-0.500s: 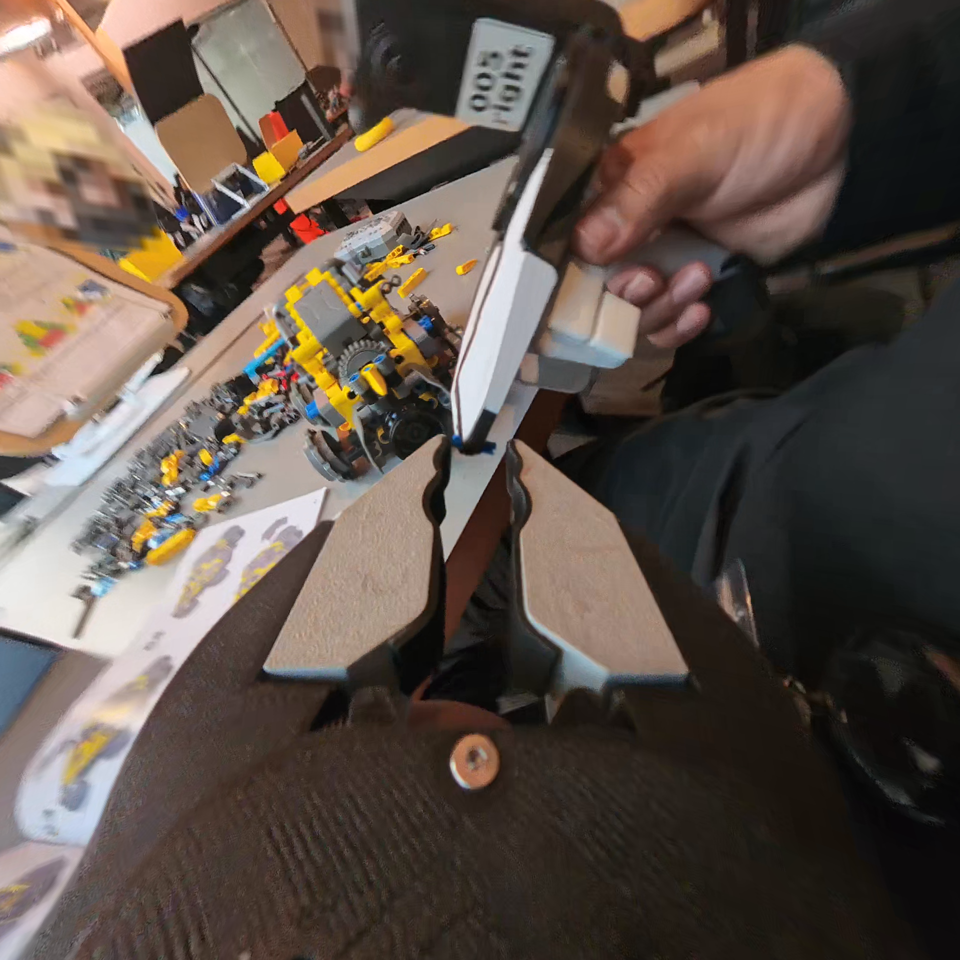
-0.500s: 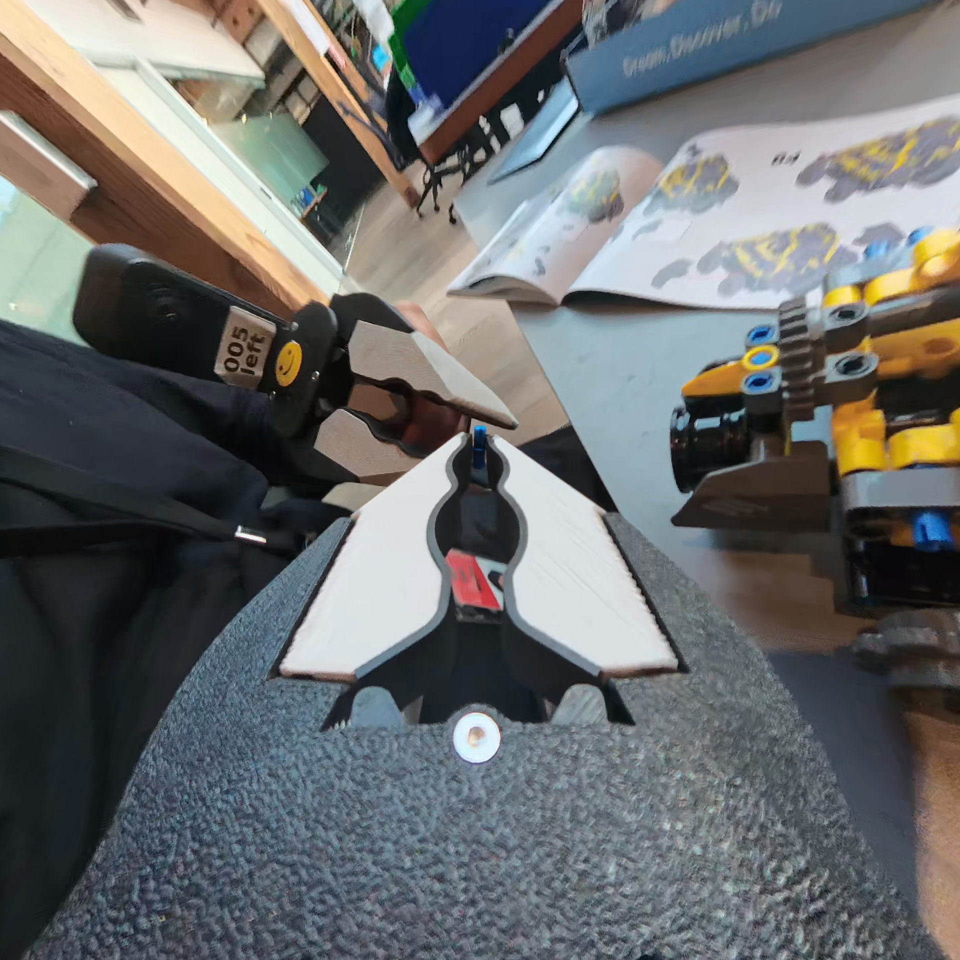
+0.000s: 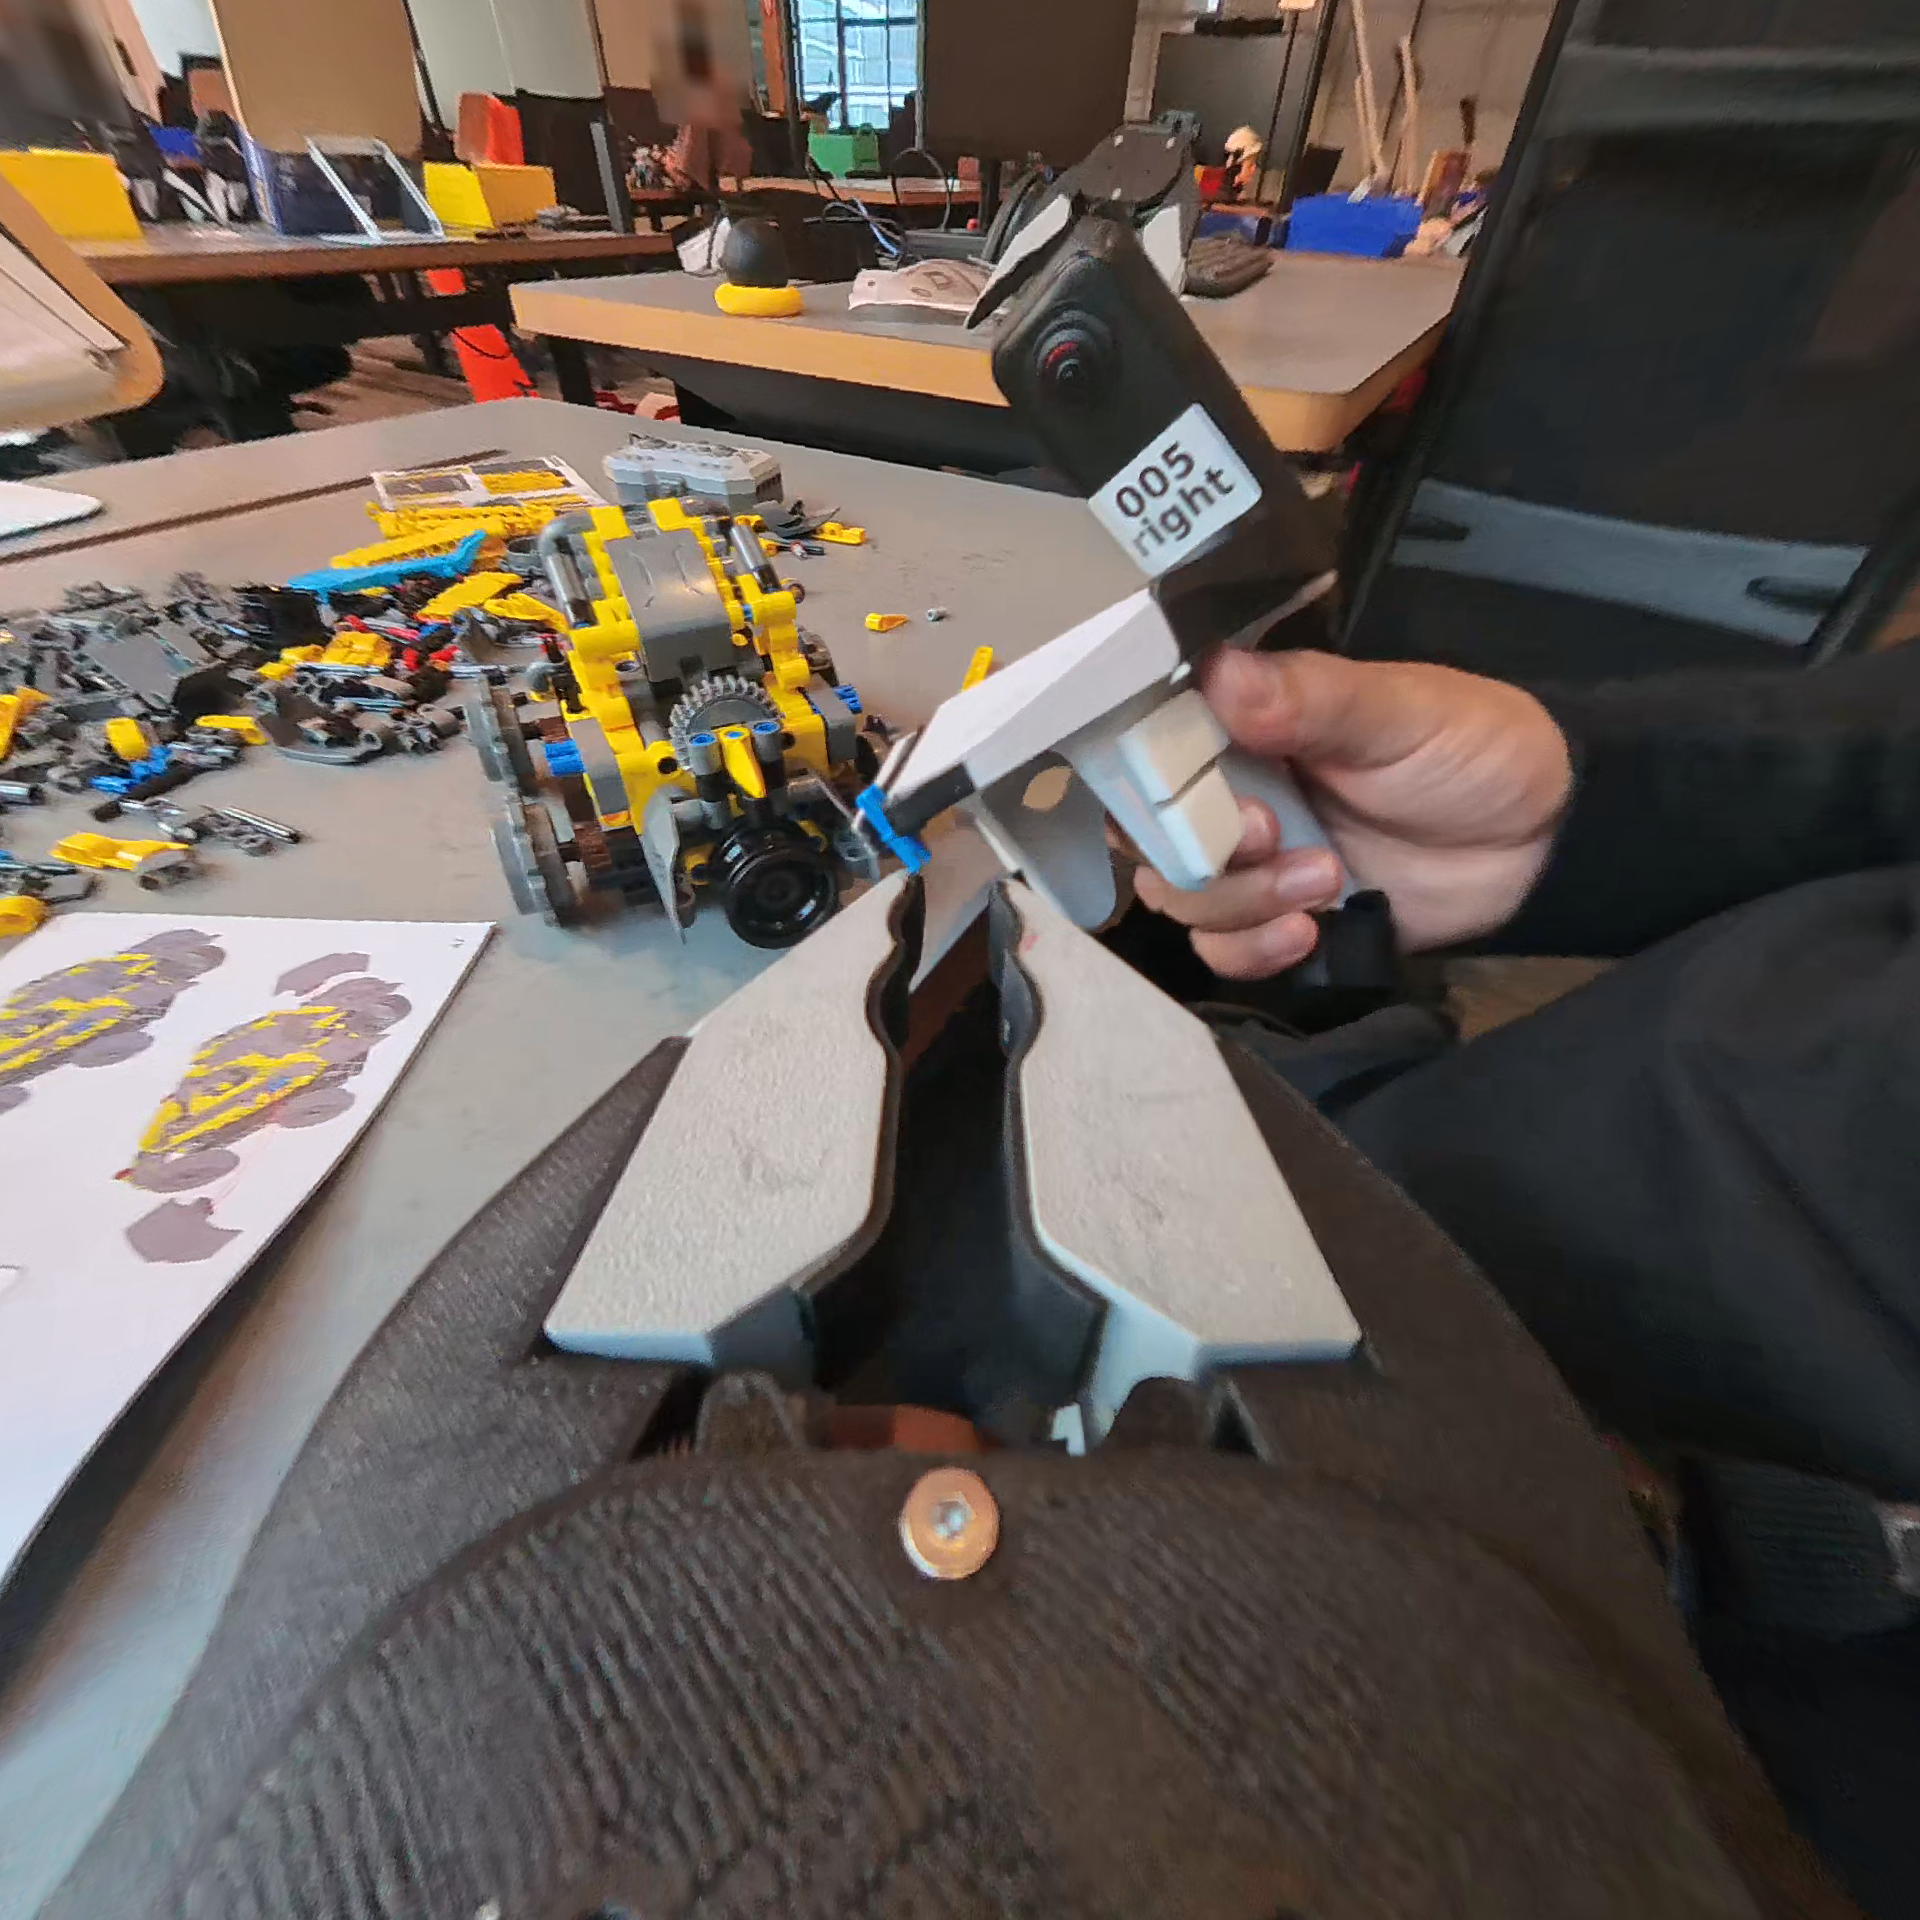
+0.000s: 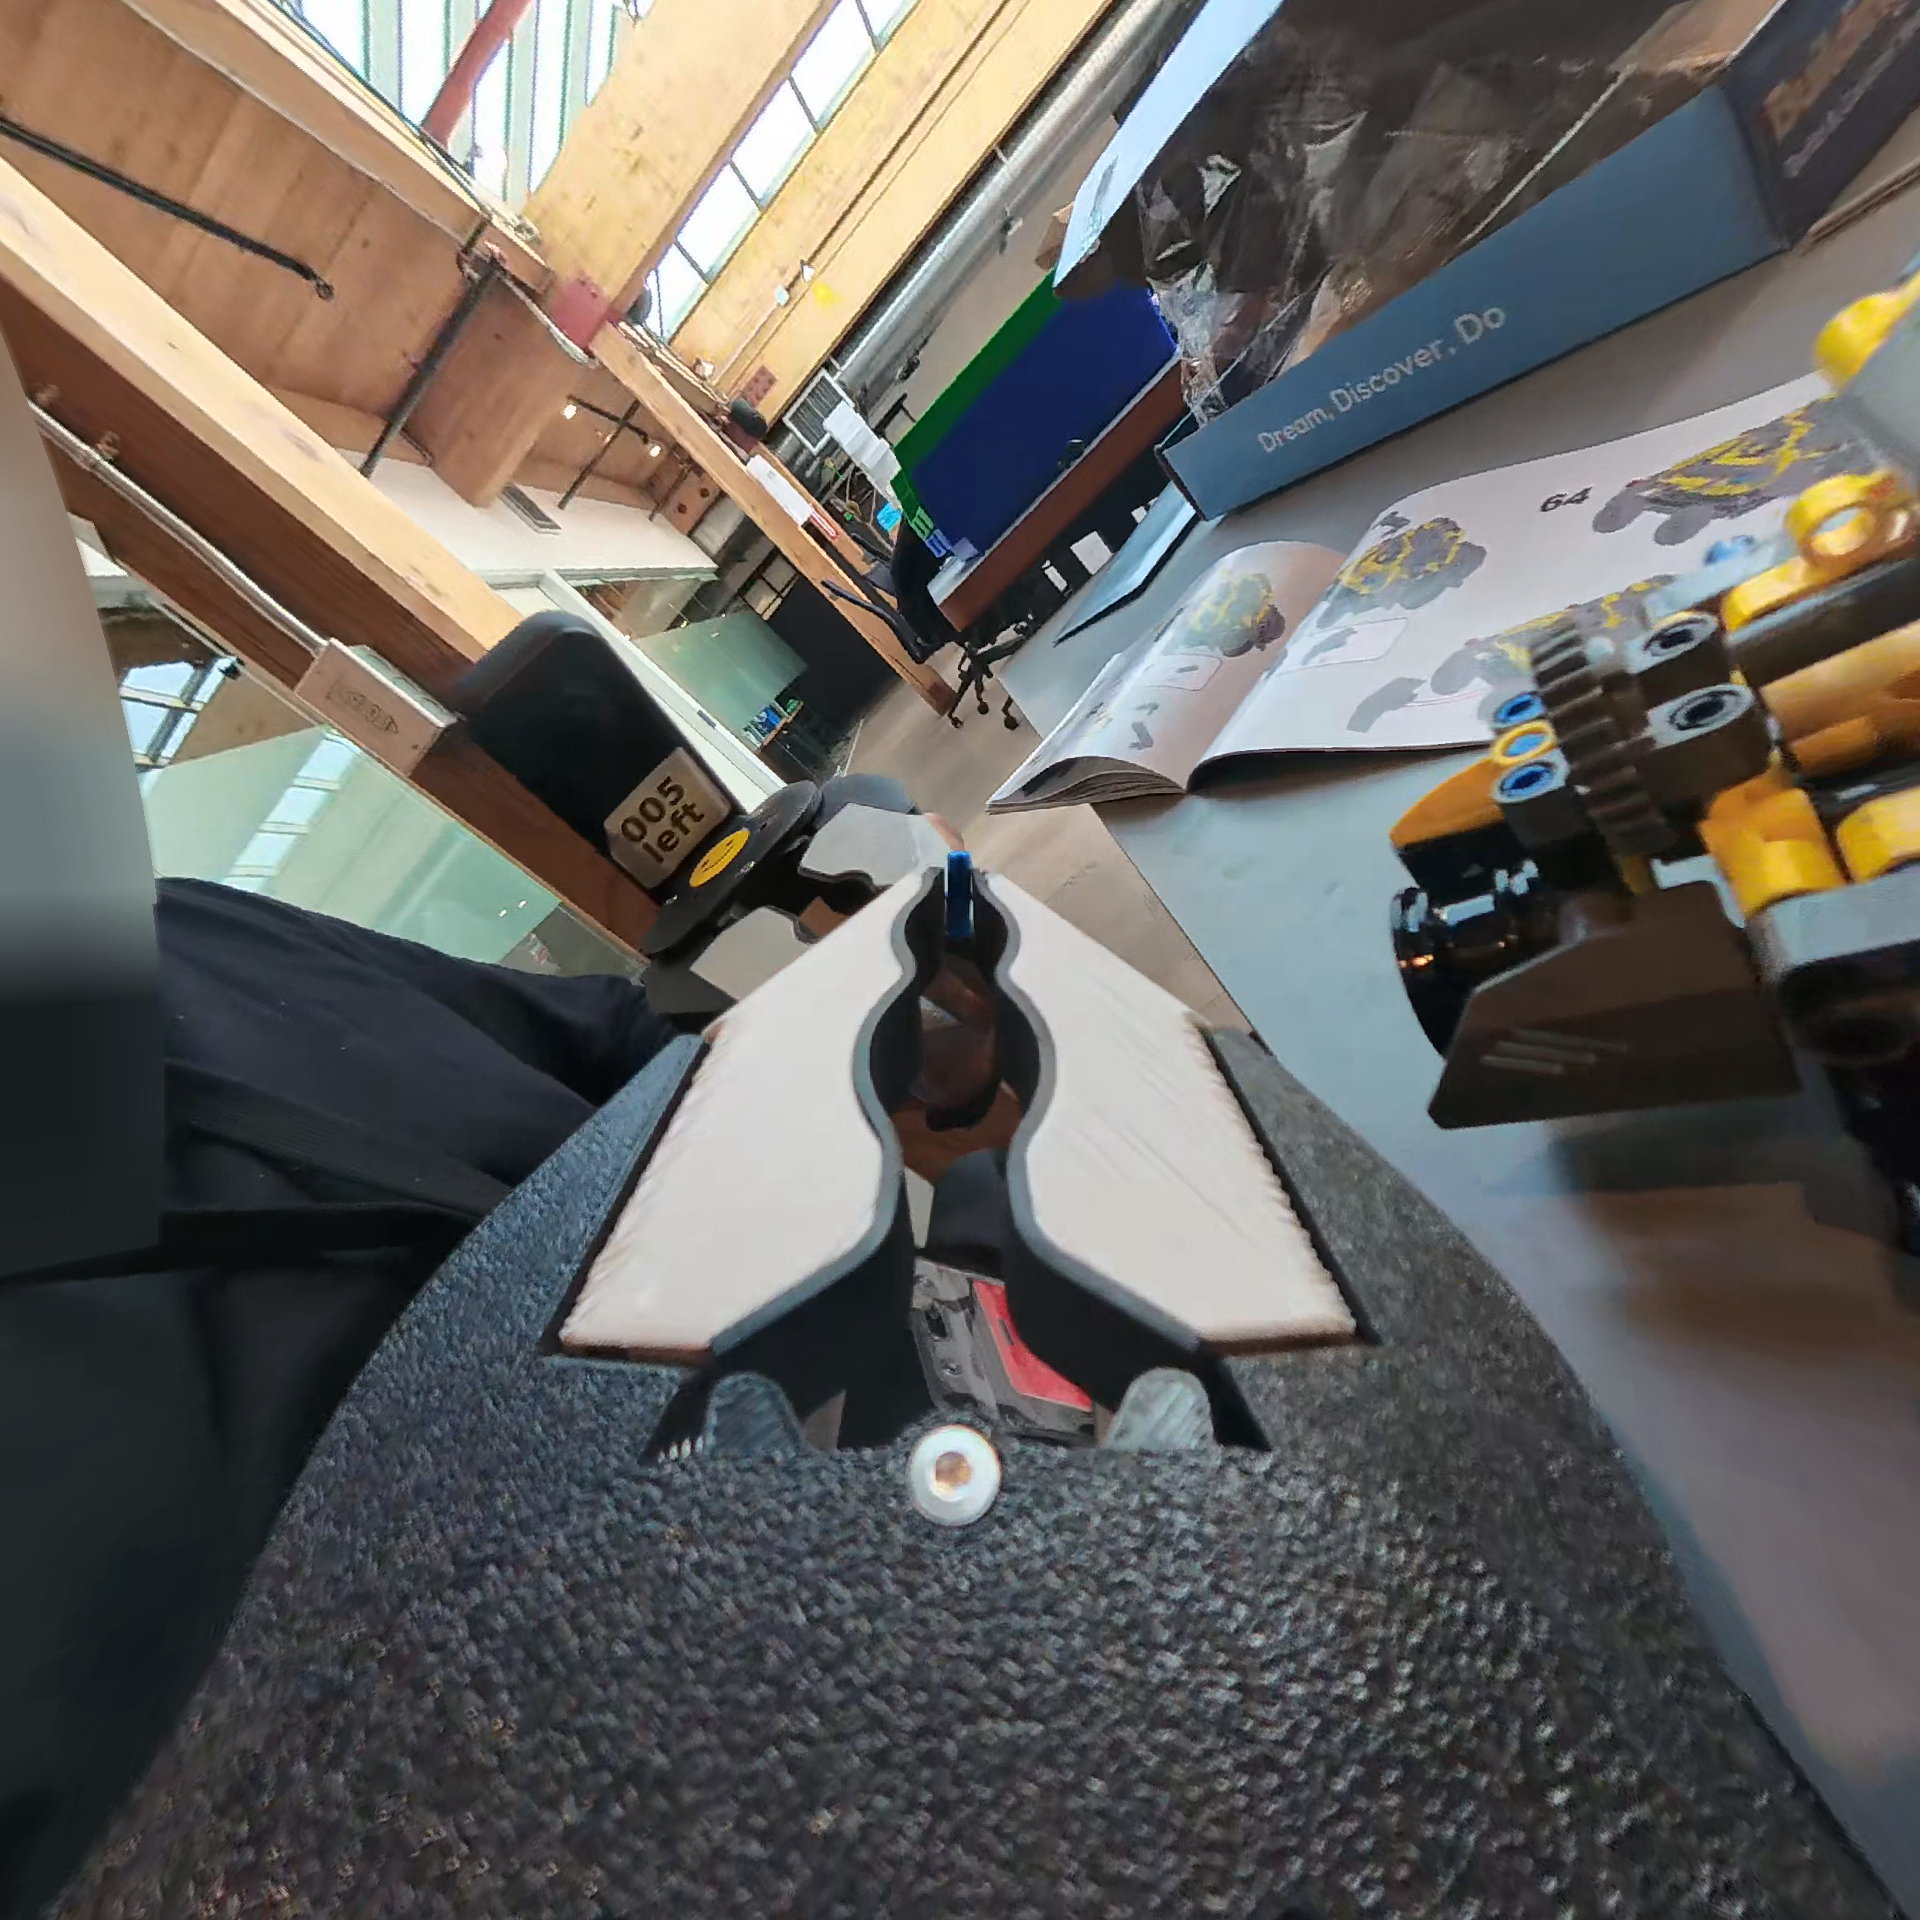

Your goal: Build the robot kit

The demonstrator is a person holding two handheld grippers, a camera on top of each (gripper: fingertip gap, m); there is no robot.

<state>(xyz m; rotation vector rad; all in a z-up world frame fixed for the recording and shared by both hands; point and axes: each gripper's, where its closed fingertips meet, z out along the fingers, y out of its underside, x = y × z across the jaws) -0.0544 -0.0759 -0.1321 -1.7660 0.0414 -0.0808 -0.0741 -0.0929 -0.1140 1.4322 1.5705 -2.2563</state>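
A small blue peg (image 4: 958, 894) is being pinched by the right gripper (image 4: 956, 883), its jaws clamped on it at frame centre. The left gripper (image 3: 951, 899) is being held just beside it, jaws slightly apart, empty. A yellow toy vehicle (image 3: 675, 717) is standing on the bench (image 3: 997, 551), centre-left, among loose pieces (image 3: 208, 686), an open booklet (image 3: 187, 1122) lying lower left.

**Obscured / cut off**

Loose bricks (image 3: 156, 686) at left edge — blurred, kinds not separable. Yellow model (image 4: 1704, 831) cut by right edge; rear unseen. Blue pin (image 4: 958, 894): lower end hidden between right gripper (image 4: 951, 883) tips. Instruction sheet (image 3: 187, 1122) cropped left — drawings smeared. Far benches indistinct.
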